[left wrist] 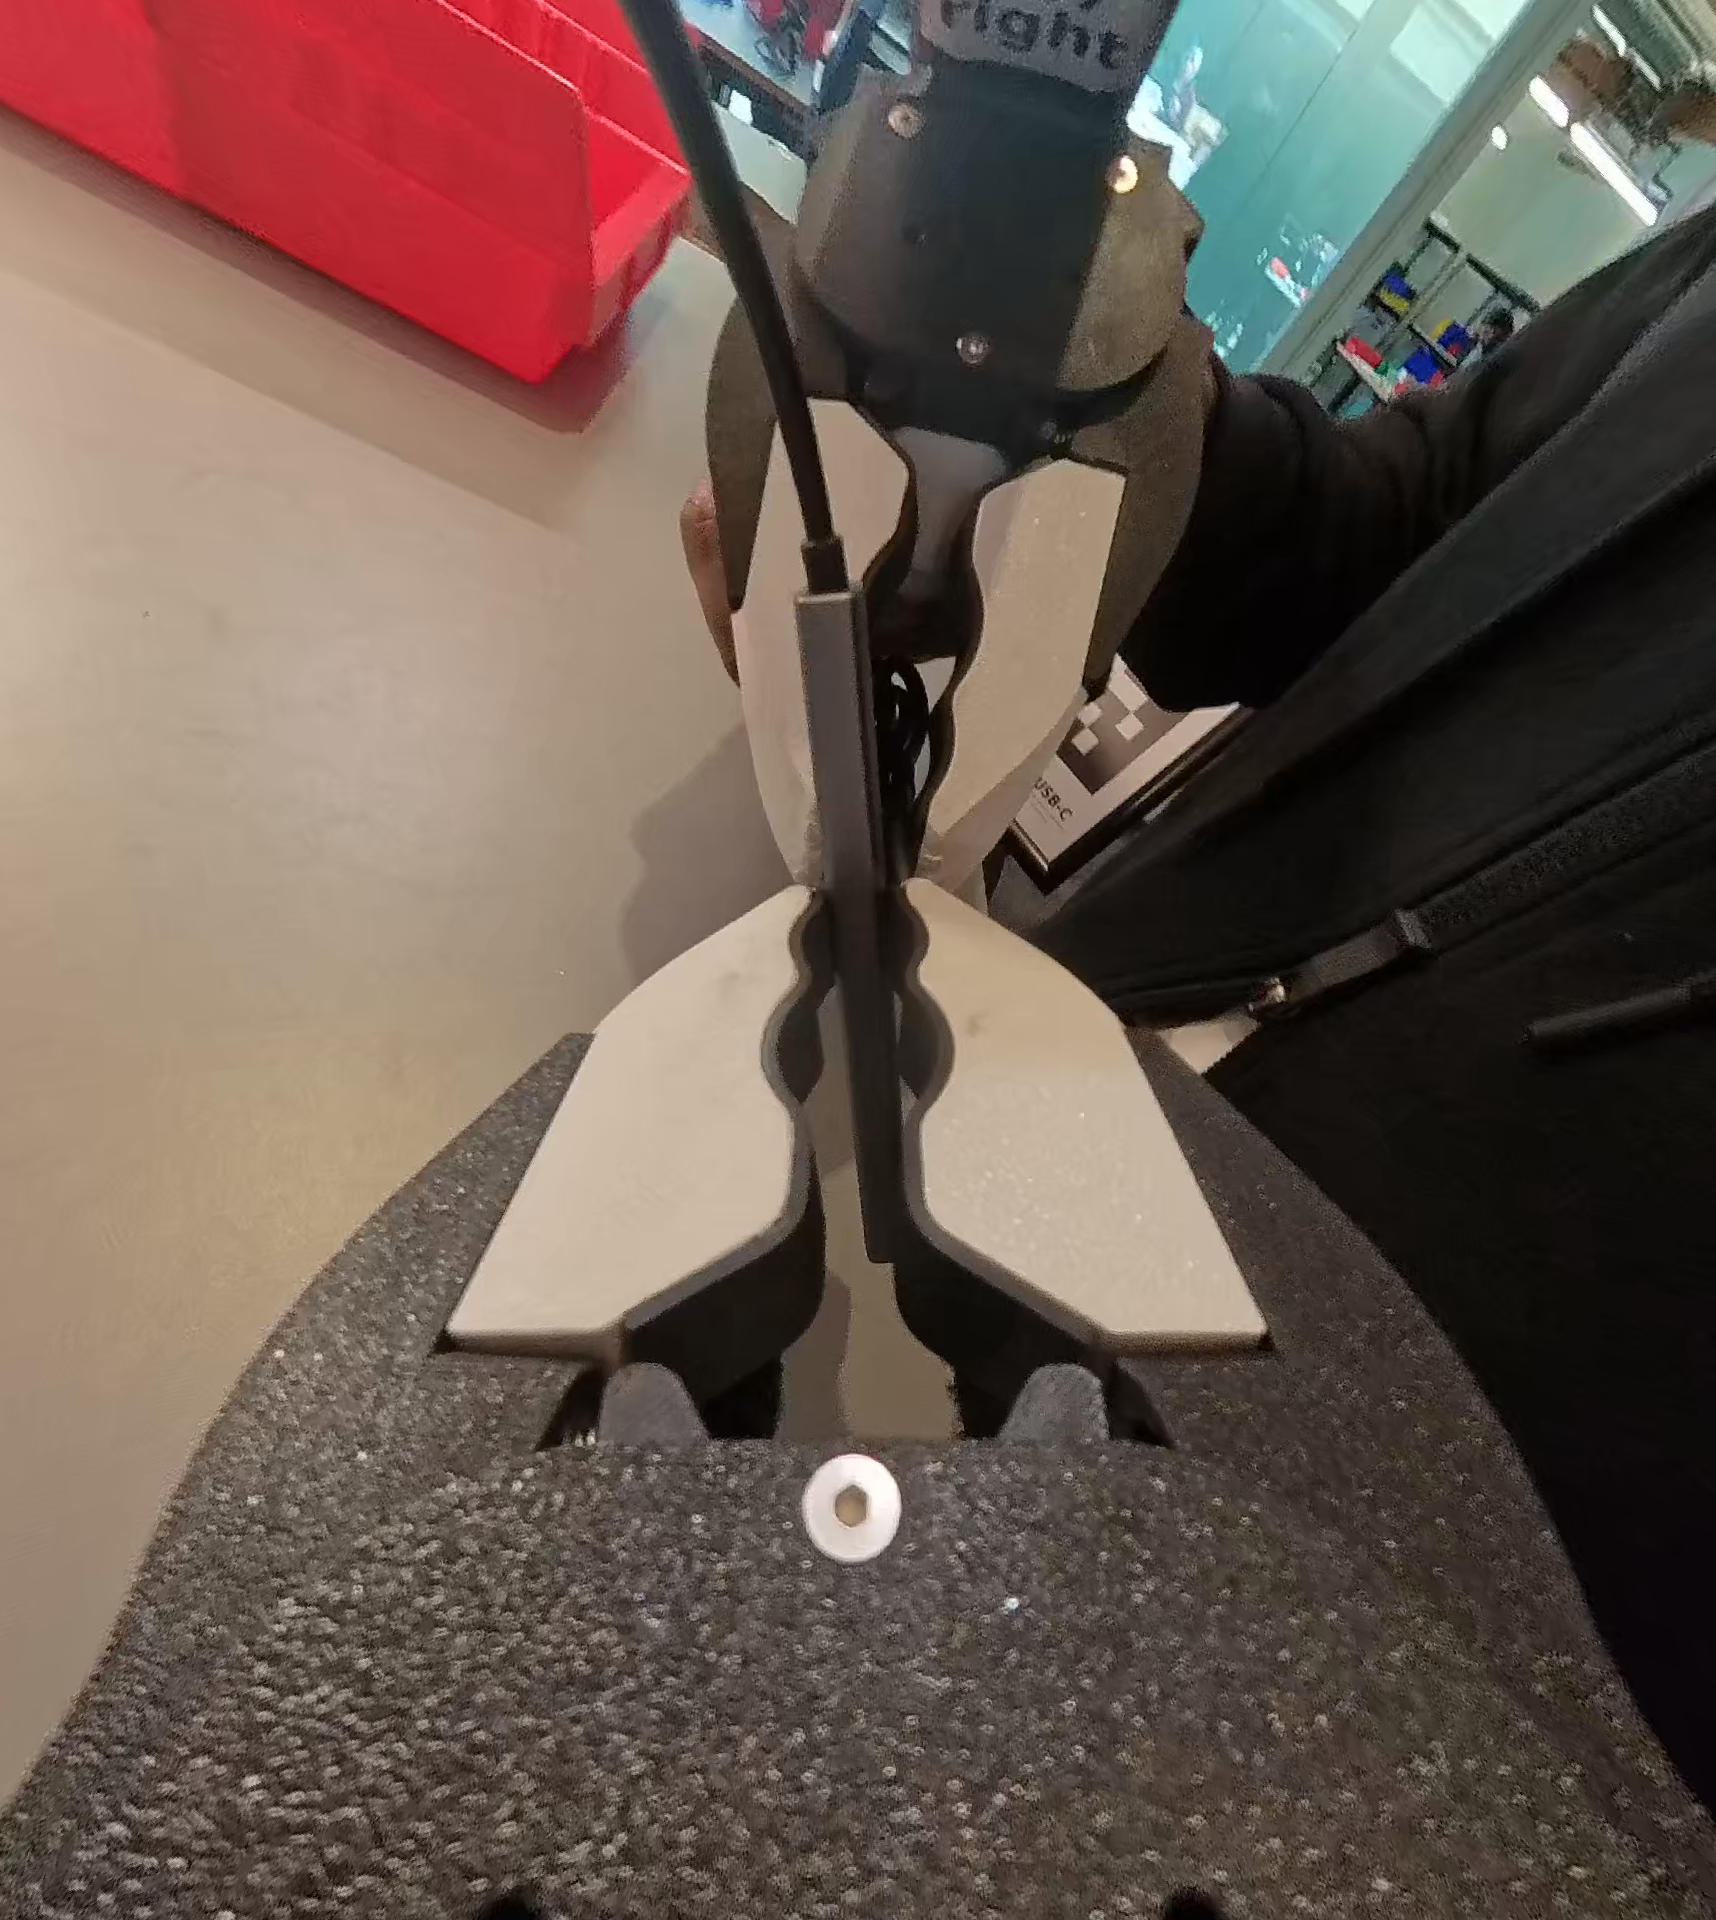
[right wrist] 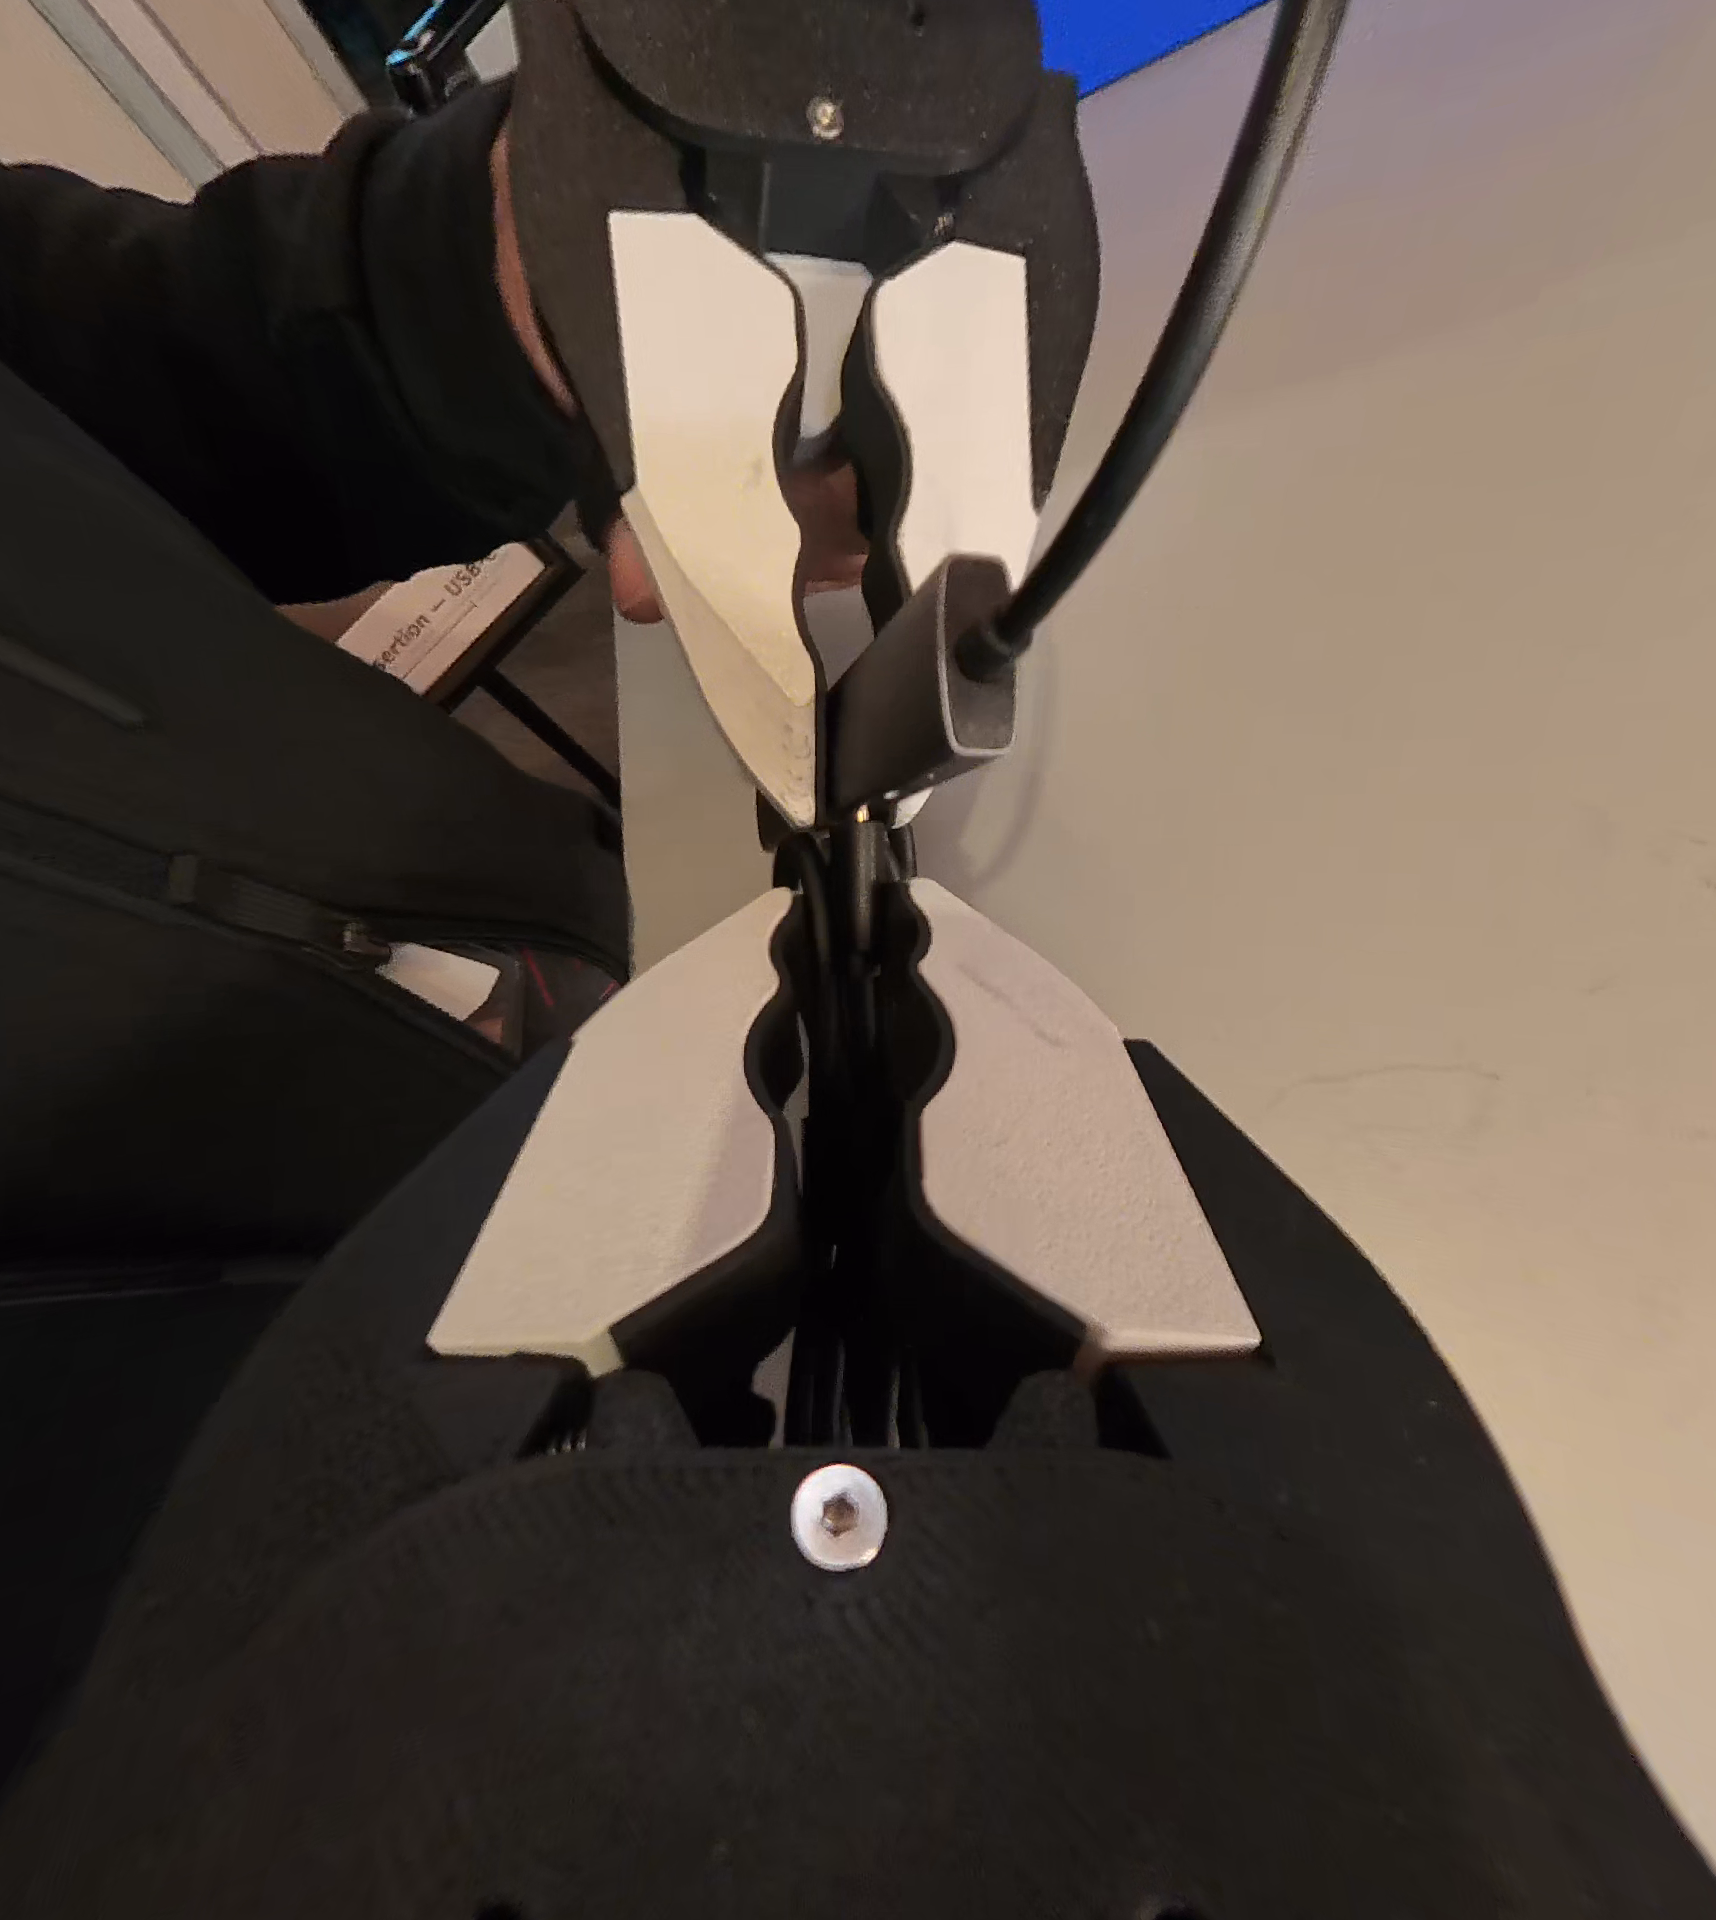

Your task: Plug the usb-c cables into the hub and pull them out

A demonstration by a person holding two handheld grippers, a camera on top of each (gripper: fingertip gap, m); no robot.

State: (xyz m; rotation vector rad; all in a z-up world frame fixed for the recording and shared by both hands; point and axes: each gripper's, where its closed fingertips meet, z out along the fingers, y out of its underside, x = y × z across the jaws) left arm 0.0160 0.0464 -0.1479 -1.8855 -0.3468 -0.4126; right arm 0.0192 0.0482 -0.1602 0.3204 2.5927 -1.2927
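Hub first: the slim grey bar is clamped edge-on between the left gripper's pale fingers, which are closed right down onto it, and it runs forward from those tips toward the opposing tool. Its own black lead curls away from the far end, up and off past the red bin that sits ahead and to the left on the pale table.

Nose to nose with it comes the right gripper, jaws pinched nearly together on a bundle of black usb-c cables threaded back through its fingers. From its own camera, the hub sits just beyond its tips, tilted to the right, with at least one small plug reaching up to the hub's near edge. Whether that plug is fully seated, partly out or only touching the port, I cannot tell; the joint is tucked behind the fingertips.

So where are we? Both tools are committed, each holding its half, meeting tip to tip above the table. By my reading this is right at the connector, either the push home or the tug free. How many cables are already done is not shown. A person's dark sleeve is behind the right tool.
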